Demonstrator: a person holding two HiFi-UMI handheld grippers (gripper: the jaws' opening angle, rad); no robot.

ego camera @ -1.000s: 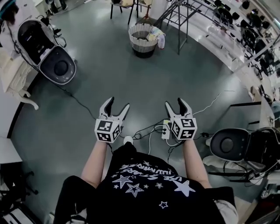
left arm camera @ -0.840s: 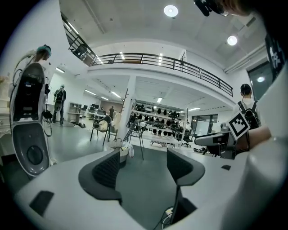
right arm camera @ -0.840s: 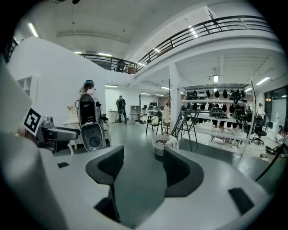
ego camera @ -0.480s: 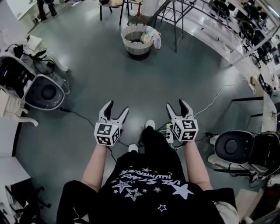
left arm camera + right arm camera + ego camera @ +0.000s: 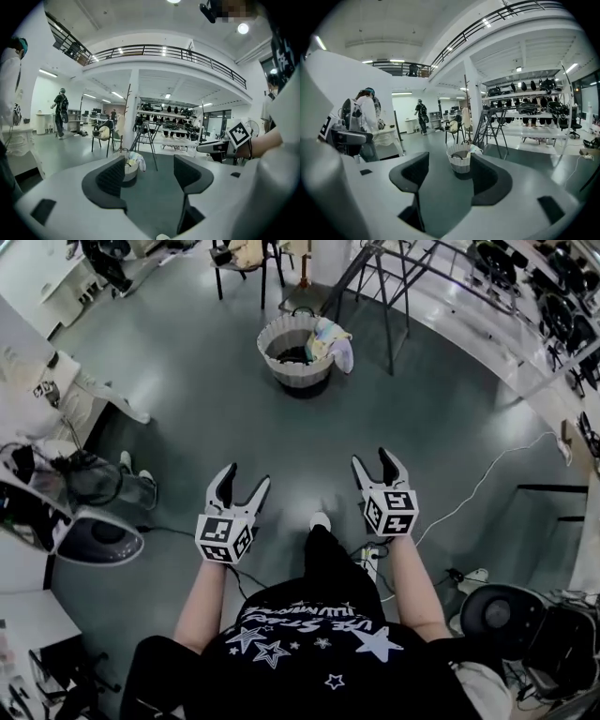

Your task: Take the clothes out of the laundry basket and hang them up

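- Since a second ago you have walked forward: the white ribbed round laundry basket [image 5: 296, 367] now sits lower and larger in the head view, and one pale shoe [image 5: 321, 519] is stepping out between your arms.
- That basket stands on the grey-green floor [image 5: 187, 399], well apart from both grippers and straight ahead of you. It is just beside the foot of the grey metal rack [image 5: 382, 289] at the far side of the open floor.
- It is round, so there is no long axis to line up with. Its mouth faces up, dark clothes [image 5: 292, 354] lie inside, and a pale crumpled garment [image 5: 334, 341] hangs over the rim on the rack side.
- The basket lies about midway between your hands. The right gripper view frames it almost between the jaws [image 5: 459, 161], while the left gripper view shows it against the left jaw's inner edge [image 5: 131, 169]. The draped garment probably falls to your right hand.
- Your left gripper [image 5: 246, 476] is released, jaws spread with only floor between them.
- Your right gripper [image 5: 373, 460] is likewise spread and holds nothing.
- Both forearms reach forward at waist height, side by side, with the marker cubes on top and the jaws aimed at the basket.
- The next move, I judge, calls for closing the remaining gap, then tipping the jaws down into the mouth.
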